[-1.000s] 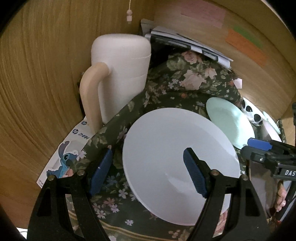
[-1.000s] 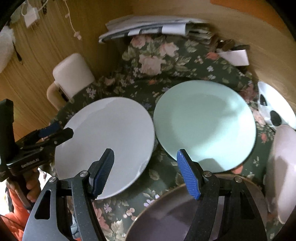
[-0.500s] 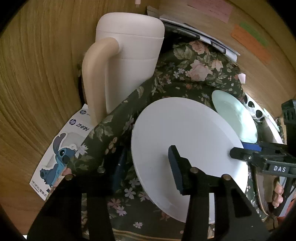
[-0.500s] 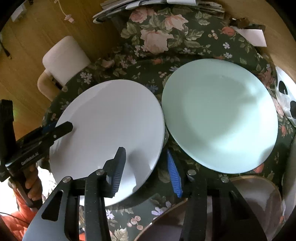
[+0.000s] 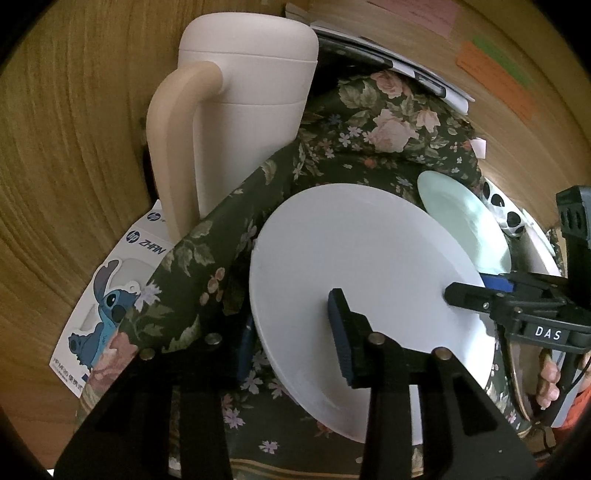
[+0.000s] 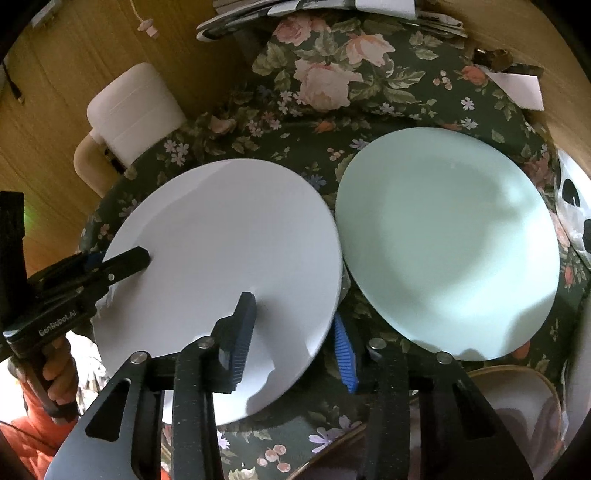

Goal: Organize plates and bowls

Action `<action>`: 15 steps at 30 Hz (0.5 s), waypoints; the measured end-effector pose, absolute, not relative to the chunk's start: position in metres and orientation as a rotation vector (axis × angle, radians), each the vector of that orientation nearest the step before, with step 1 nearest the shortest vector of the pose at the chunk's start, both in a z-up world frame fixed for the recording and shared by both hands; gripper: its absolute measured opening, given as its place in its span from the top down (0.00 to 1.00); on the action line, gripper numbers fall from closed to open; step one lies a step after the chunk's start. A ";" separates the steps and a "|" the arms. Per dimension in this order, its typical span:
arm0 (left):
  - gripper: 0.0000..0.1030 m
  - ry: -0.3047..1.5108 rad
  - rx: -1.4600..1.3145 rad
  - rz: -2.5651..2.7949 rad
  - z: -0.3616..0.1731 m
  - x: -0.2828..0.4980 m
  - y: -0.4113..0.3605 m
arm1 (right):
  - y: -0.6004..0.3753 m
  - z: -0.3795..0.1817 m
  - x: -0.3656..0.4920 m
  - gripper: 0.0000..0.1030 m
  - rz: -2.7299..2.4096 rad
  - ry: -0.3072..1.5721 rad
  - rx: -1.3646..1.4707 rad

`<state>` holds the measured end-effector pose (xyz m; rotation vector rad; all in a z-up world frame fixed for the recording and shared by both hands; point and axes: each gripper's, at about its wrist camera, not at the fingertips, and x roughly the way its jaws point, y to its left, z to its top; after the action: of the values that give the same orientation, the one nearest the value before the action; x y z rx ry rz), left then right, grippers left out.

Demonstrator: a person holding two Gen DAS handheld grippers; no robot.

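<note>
A white plate (image 5: 369, 251) (image 6: 229, 240) lies on a dark floral cloth (image 6: 332, 110). Touching its right side is a mint-green plate (image 6: 447, 240) (image 5: 465, 221). My left gripper (image 5: 291, 317) straddles the white plate's left rim, one finger over the plate and the other under its edge. Its jaws are closing with the rim between them. My right gripper (image 6: 293, 314) straddles the opposite rim the same way, near the mint plate, and its jaws are also closing. I cannot see the pads pressing on the plate.
A tall cream mug (image 5: 255, 92) stands at the back left against the wooden wall. A panda-patterned dish (image 6: 572, 206) lies right of the mint plate. A brown-rimmed bowl (image 6: 517, 406) sits at the near right. Papers (image 6: 314, 7) are stacked at the back. A cartoon card (image 5: 107, 302) lies at the left.
Both grippers have come in over the white plate's opposite rims. Their jaws have narrowed a lot, each with one finger now slipped under the edge.
</note>
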<state>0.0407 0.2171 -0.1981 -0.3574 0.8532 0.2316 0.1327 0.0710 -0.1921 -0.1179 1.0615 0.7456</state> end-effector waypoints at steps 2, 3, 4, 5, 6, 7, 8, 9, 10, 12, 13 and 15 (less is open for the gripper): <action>0.64 0.857 -0.358 0.234 -0.197 0.040 0.217 | 0.070 -0.191 0.130 0.67 0.737 1.048 -0.128; 0.64 0.859 -0.358 0.235 -0.197 0.041 0.216 | 0.070 -0.190 0.128 0.67 0.731 1.037 -0.141; 0.64 0.858 -0.357 0.239 -0.196 0.041 0.216 | 0.069 -0.188 0.127 0.68 0.732 1.032 -0.141; 0.63 0.857 -0.354 0.240 -0.195 0.041 0.216 | 0.069 -0.187 0.126 0.68 0.735 1.033 -0.135; 0.63 0.855 -0.350 0.243 -0.195 0.041 0.216 | 0.068 -0.187 0.126 0.68 0.737 1.032 -0.130; 0.63 0.853 -0.350 0.243 -0.194 0.041 0.216 | 0.067 -0.185 0.126 0.68 0.739 1.029 -0.121; 0.63 0.851 -0.349 0.243 -0.192 0.041 0.216 | 0.065 -0.184 0.126 0.68 0.740 1.028 -0.114; 0.63 0.847 -0.346 0.243 -0.191 0.041 0.215 | 0.064 -0.182 0.125 0.68 0.738 1.022 -0.108; 0.63 0.842 -0.341 0.244 -0.189 0.040 0.213 | 0.063 -0.180 0.125 0.68 0.735 1.014 -0.104; 0.63 0.835 -0.333 0.241 -0.185 0.040 0.210 | 0.060 -0.177 0.122 0.68 0.731 1.002 -0.095; 0.63 0.831 -0.333 0.237 -0.183 0.039 0.209 | 0.057 -0.175 0.121 0.68 0.729 0.994 -0.092; 0.63 0.824 -0.332 0.232 -0.179 0.039 0.206 | 0.055 -0.172 0.120 0.68 0.726 0.982 -0.088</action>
<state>0.0386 0.2058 -0.1787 -0.3315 0.8241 0.2317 0.1201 0.0547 -0.1716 -0.0879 0.9823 0.7259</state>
